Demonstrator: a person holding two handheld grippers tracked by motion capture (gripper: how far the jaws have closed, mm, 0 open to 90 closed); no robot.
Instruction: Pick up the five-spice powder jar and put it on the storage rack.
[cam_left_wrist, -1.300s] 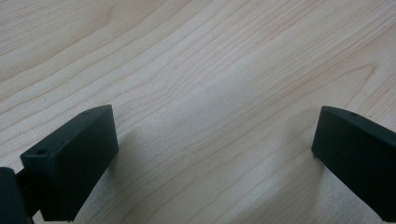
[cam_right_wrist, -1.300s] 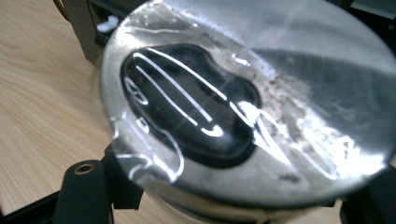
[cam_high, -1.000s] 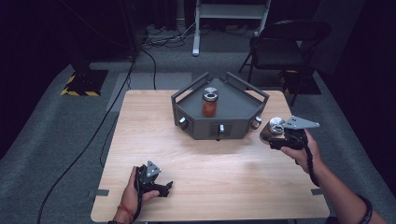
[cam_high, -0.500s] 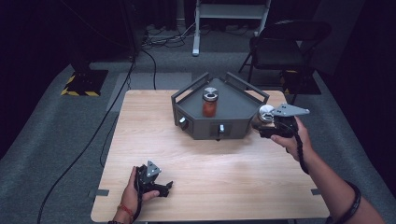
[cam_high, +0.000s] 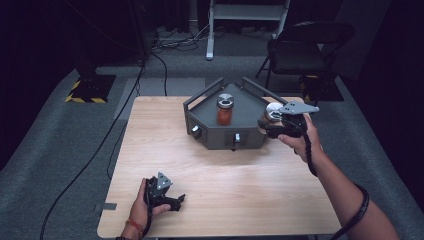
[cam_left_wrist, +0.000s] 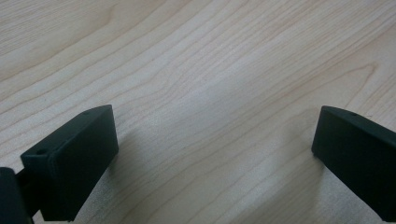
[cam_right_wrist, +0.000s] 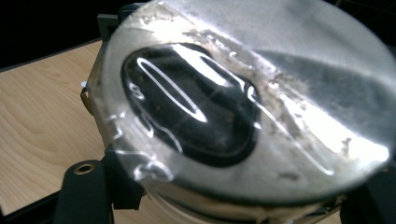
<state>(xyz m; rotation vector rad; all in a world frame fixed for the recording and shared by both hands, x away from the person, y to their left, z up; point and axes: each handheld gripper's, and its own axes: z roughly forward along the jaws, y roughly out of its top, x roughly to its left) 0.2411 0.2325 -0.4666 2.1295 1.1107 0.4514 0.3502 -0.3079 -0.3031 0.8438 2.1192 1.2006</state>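
Right hand-held gripper moved up and left in frame since earlier shots, now at right edge of grey tray, centre right of high view. Jaws clamped on metal-lidded jar; lid huge and blurry in right gripper view. Second jar, orange stuff inside, stands upright in tray, frame centre. Left hand-held gripper hasn't budged, lower left on desk, jaws apart, just bare wood between them.
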